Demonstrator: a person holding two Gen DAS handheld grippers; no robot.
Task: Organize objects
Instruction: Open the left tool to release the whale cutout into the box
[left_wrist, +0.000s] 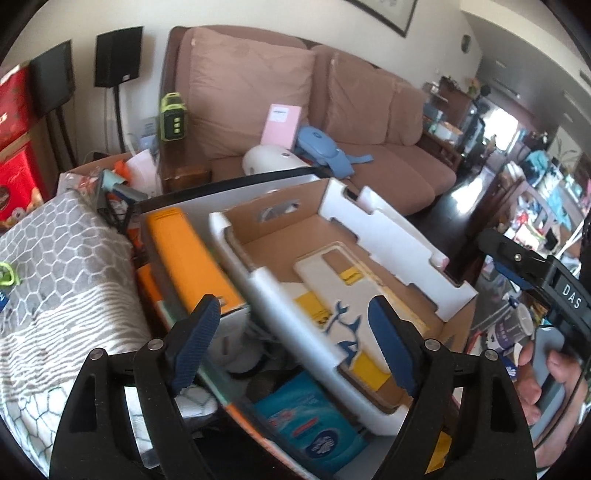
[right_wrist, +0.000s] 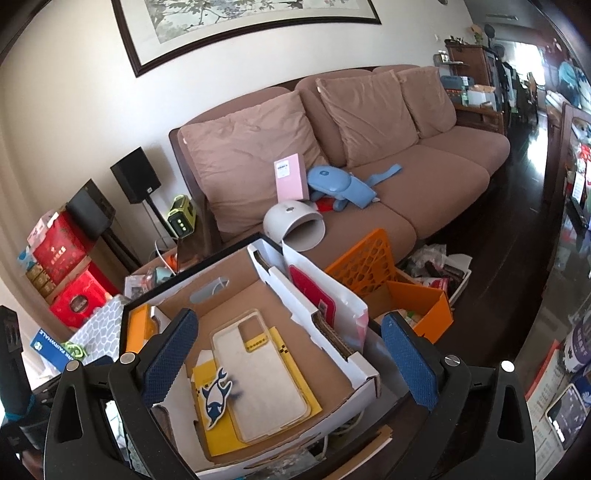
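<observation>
A shallow cardboard box (left_wrist: 388, 229) (right_wrist: 280, 314) with a white rim lies under both grippers. Inside it are a clear phone case (left_wrist: 332, 269) (right_wrist: 258, 376), a yellow card (left_wrist: 310, 302) (right_wrist: 291, 362) and a blue-and-white shark cutout (left_wrist: 345, 332) (right_wrist: 216, 398). My left gripper (left_wrist: 295, 306) hovers open over the box's near-left rim with nothing between its pads. The right gripper (right_wrist: 290, 319) is also open and hangs above the box, apart from its contents. A hand (left_wrist: 535, 373) holds the right tool at the frame's right edge.
An orange box (left_wrist: 184, 258) and a blue wipes pack (left_wrist: 310, 417) lie left of and below the cardboard box. A grey patterned cloth (left_wrist: 55, 277) is far left. An orange crate (right_wrist: 365, 262) and an orange carton (right_wrist: 417, 299) stand right. Behind is a sofa (right_wrist: 406, 177) with a white dome (right_wrist: 295, 225).
</observation>
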